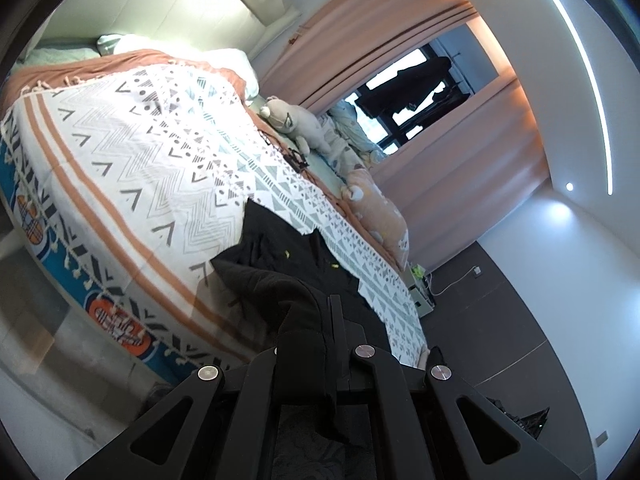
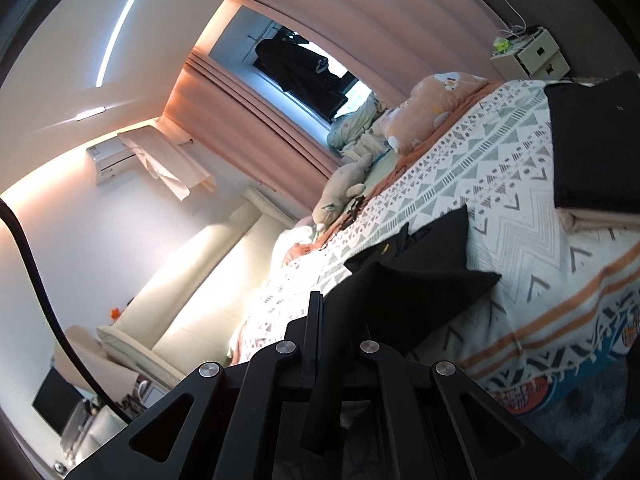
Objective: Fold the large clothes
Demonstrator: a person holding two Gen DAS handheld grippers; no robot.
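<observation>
A large black garment lies partly on the patterned bedspread and is lifted at its near edge. My left gripper is shut on a bunched edge of this garment, and black cloth hangs down between the fingers. In the right wrist view the same black garment stretches from the bed toward me. My right gripper is shut on its near edge, with a strip of cloth hanging below the jaws. Both views are tilted sideways.
A folded dark pile sits on the bedspread. Plush toys and pillows line the window side of the bed. A small bedside cabinet stands by the pink curtains. A cream headboard shows in the right view.
</observation>
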